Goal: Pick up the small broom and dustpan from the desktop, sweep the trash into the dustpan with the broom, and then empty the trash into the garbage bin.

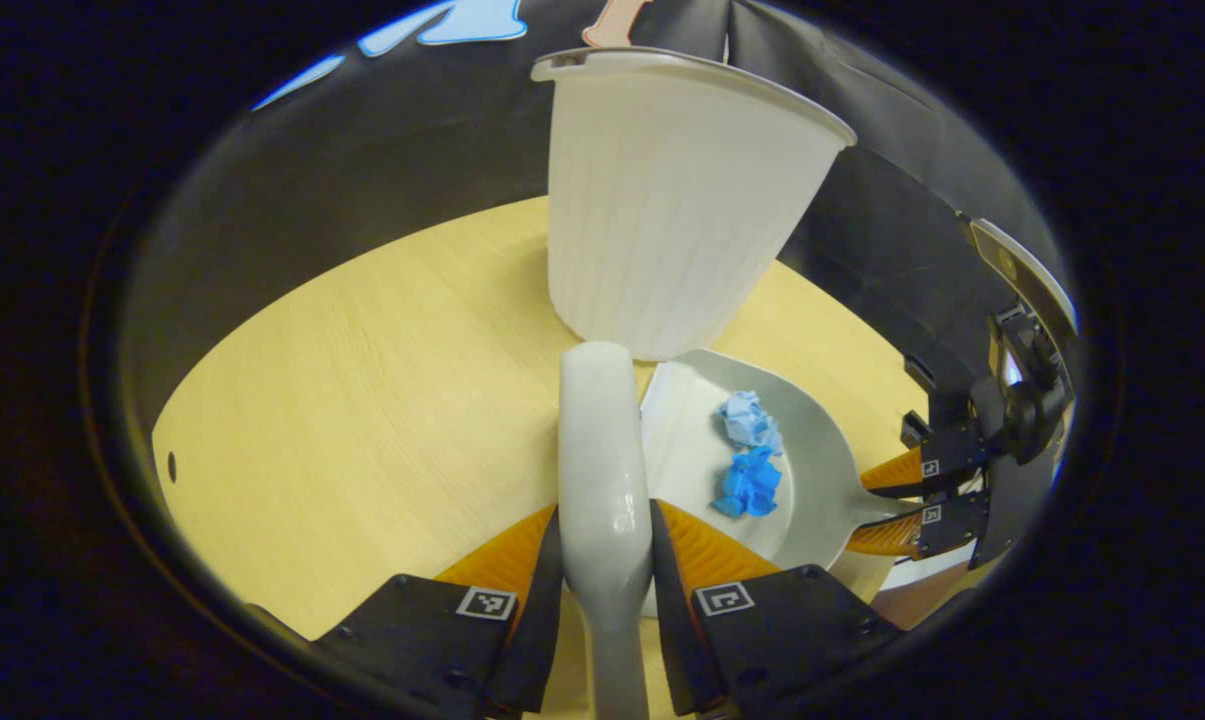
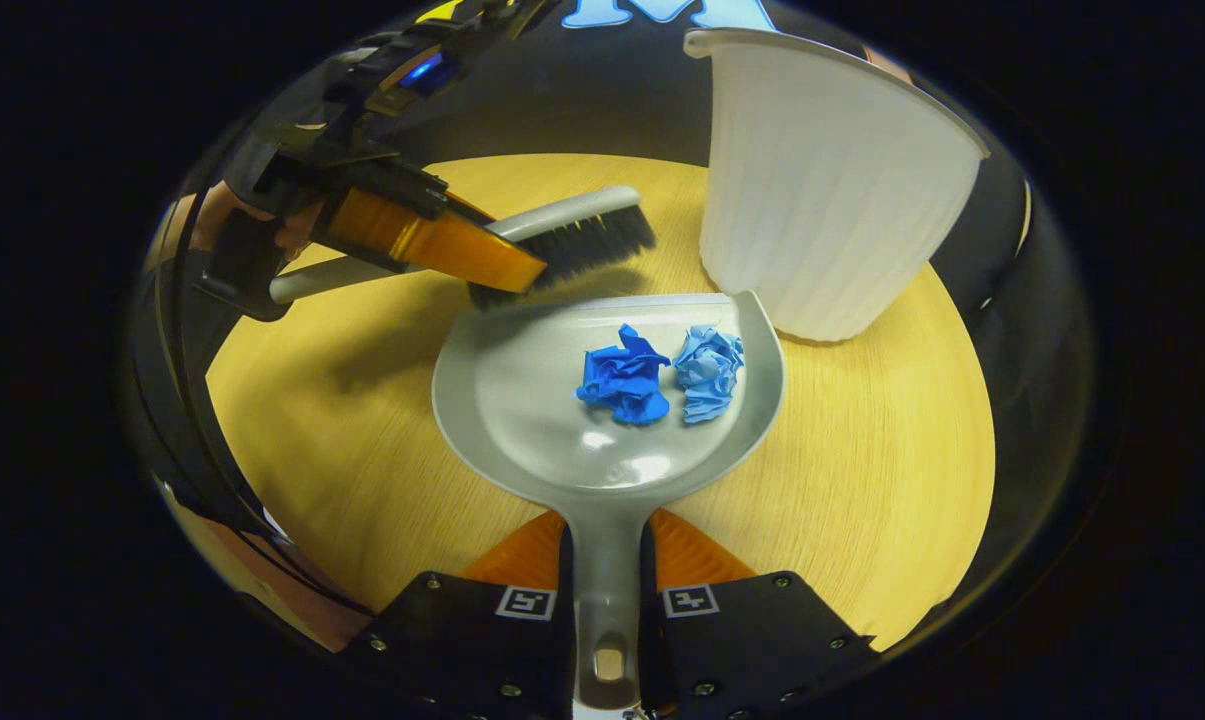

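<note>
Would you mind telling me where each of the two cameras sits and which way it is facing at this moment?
Left gripper view: rides on the left gripper, looking along the broom handle it clamps, toward the bin; the right gripper shows at right.
Right gripper view: rides on the right gripper, looking along the dustpan handle it clamps, toward the bin; the left gripper shows at upper left.
Both share the dustpan, two blue paper wads, bin, broom and wooden table.
</note>
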The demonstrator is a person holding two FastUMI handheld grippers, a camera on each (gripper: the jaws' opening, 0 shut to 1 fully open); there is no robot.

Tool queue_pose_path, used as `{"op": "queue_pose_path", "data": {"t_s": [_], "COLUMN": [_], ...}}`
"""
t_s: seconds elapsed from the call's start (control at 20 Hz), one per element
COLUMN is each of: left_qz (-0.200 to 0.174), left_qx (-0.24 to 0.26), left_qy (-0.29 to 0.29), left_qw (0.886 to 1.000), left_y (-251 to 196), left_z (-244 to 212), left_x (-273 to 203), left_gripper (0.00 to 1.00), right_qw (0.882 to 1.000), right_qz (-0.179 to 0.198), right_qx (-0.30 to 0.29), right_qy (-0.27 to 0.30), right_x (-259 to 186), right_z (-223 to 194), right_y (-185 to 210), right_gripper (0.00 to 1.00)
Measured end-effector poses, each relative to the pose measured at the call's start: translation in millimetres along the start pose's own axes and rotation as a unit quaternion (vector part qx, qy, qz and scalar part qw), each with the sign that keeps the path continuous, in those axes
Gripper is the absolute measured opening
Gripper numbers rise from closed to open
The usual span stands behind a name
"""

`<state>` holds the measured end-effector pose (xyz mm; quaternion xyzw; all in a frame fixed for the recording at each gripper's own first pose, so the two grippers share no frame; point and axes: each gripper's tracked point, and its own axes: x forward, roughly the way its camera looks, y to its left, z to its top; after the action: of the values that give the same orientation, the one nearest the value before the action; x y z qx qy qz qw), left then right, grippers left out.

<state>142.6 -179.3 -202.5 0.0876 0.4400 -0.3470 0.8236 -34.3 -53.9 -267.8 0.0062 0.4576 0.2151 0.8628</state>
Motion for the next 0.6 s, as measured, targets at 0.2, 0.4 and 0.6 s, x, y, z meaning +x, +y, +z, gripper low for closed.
{"op": "queue_pose_path", "data": {"t_s": [0.2, 0.4, 0.6], "left_qz": [0.018, 0.022, 0.027], "left_qx": [-0.014, -0.028, -0.043], "left_qy": [-0.012, -0.018, -0.021], "left_qw": [1.0, 0.999, 0.998], "left_y": [26, 33, 42], "left_z": [-10, -15, -26], "left_x": [1, -23, -34], "left_gripper": [0.48, 0.51, 0.48], "right_qw": [0.999, 0.997, 0.994], "right_qz": [-0.022, -0.049, -0.063], "right_qx": [0.036, 0.065, 0.084], "right_qy": [0.002, -0.001, -0.009], "right_x": [-2, -2, -4], "right_z": [5, 10, 16], "right_y": [8, 14, 20], "right_gripper": [0.29, 0.29, 0.24]}}
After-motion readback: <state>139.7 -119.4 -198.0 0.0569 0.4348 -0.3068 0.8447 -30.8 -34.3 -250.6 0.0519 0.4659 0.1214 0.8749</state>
